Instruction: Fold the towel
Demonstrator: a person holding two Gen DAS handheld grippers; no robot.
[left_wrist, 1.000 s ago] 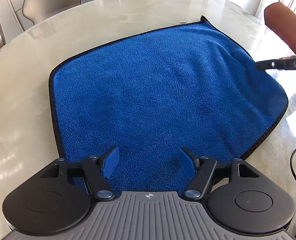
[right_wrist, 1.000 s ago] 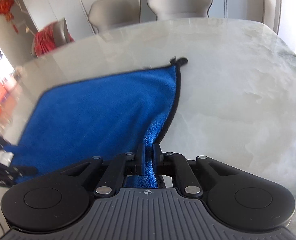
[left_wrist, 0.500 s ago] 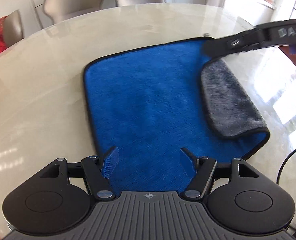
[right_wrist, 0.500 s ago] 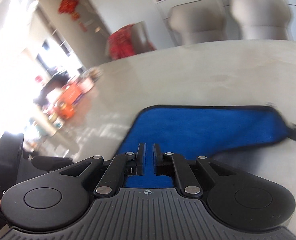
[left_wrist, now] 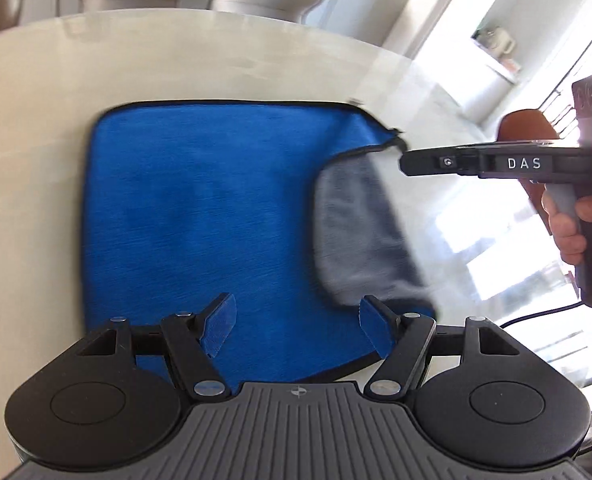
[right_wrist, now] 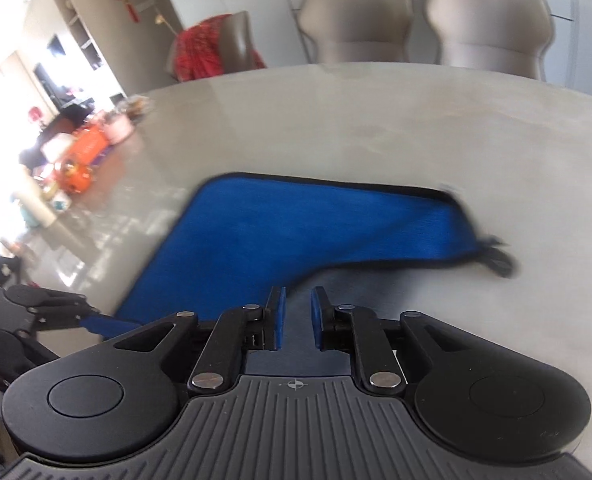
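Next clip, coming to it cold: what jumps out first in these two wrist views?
The bright blue fleece towel with black trim spread flat on the pale glossy marble-look table dominates both views. Its right side is flipped over, baring a grey underside. Just right of that flap, the black right hand-held gripper reaches in level from the right edge; its jaws have just been opening, with a narrow gap and nothing pinched.
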